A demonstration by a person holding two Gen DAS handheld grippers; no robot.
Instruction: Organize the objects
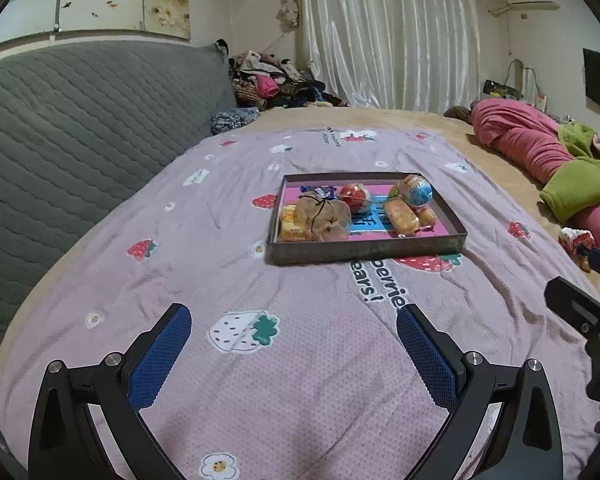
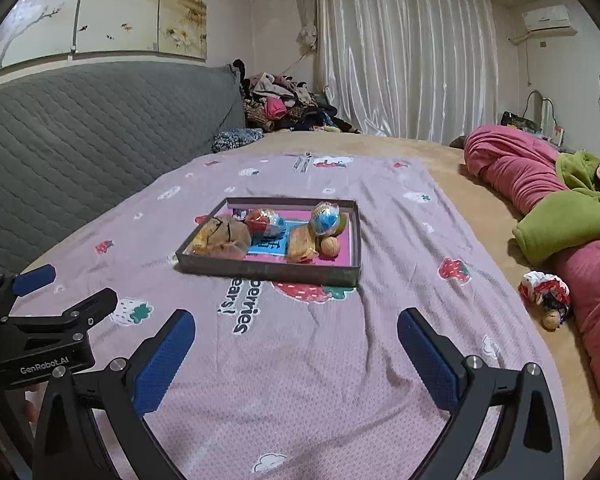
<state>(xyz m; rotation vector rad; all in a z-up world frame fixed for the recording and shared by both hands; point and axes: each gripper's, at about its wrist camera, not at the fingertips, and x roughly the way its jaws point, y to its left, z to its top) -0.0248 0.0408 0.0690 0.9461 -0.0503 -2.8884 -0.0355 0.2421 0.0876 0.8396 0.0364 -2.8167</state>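
1. Left wrist view: your left tongs (image 1: 294,346) hung wide open and empty above the blanket (image 1: 140,280); the tray (image 1: 364,246) of snacks sat well ahead. On soft bedding, a push could tip it.
2. Right wrist view: your right tongs (image 2: 296,350) gaped empty too. "GenRobot.AI" showed on the left tongs; "berries" on the blanket.

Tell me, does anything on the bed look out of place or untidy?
Yes. A small doll lies alone on the tan sheet, right of the pink blanket, while the snacks sit together inside the tray. Nothing looks spilled or broken. Both tongs are open and empty.
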